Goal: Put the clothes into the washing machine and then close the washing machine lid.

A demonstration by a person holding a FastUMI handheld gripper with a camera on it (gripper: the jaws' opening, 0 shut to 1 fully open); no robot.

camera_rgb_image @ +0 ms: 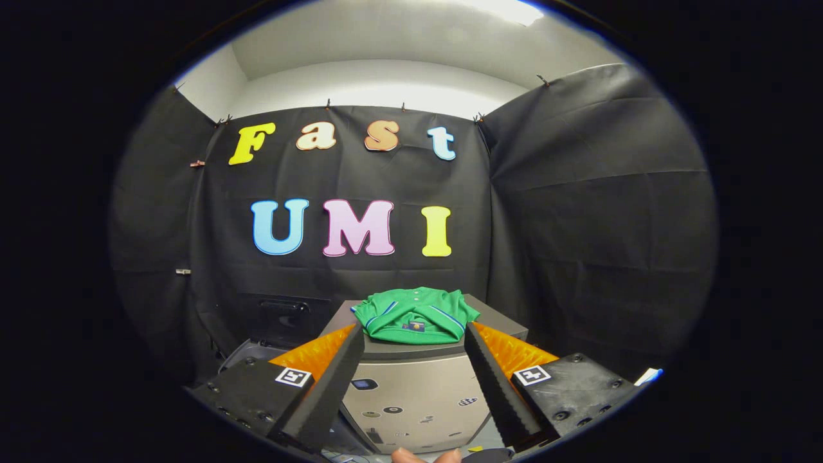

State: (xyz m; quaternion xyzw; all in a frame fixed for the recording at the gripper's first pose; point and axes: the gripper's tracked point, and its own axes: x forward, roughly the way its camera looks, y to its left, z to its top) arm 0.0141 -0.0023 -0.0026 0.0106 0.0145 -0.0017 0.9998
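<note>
A folded green shirt [415, 315] with blue-and-white trim lies on the flat top of a grey box-shaped machine [411, 392]. My gripper [415, 341] is open, its two fingers spread wide to either side of the shirt's near edge. The fingertips [355, 334] stop just short of the cloth and touch nothing. To the left of the grey box, lower down, sits the washing machine [283, 321], dark with an opening and a raised black panel behind it. The left finger hides part of it.
Black cloth walls close in the booth behind and on the right, close to the grey machine. A person's fingertips [424, 455] show below the machine's front. A white and blue object [649, 375] pokes out beside the right finger's base.
</note>
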